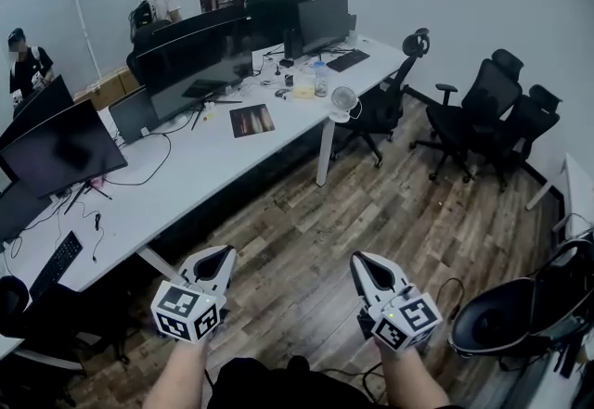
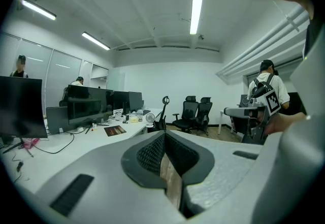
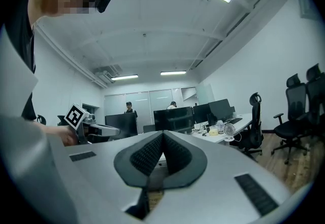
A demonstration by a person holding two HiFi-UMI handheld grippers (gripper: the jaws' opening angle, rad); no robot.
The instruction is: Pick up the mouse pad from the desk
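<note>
The task has barely begun; the mouse pad (image 1: 251, 120) lies flat and untouched on the long white counter (image 1: 209, 171), in front of the row of monitors (image 1: 190, 71) and to the left of a small white fan (image 1: 343, 102); the left claw (image 1: 221, 257) and the right claw (image 1: 364, 262) both hang over the wooden floor (image 1: 306, 240), well apart from the counter and the pad; each claw has its jaws pressed together with nothing between them; as I judge it, everything is left: the approach, opening a claw, catching an edge of the thin pad, and the lift.
</note>
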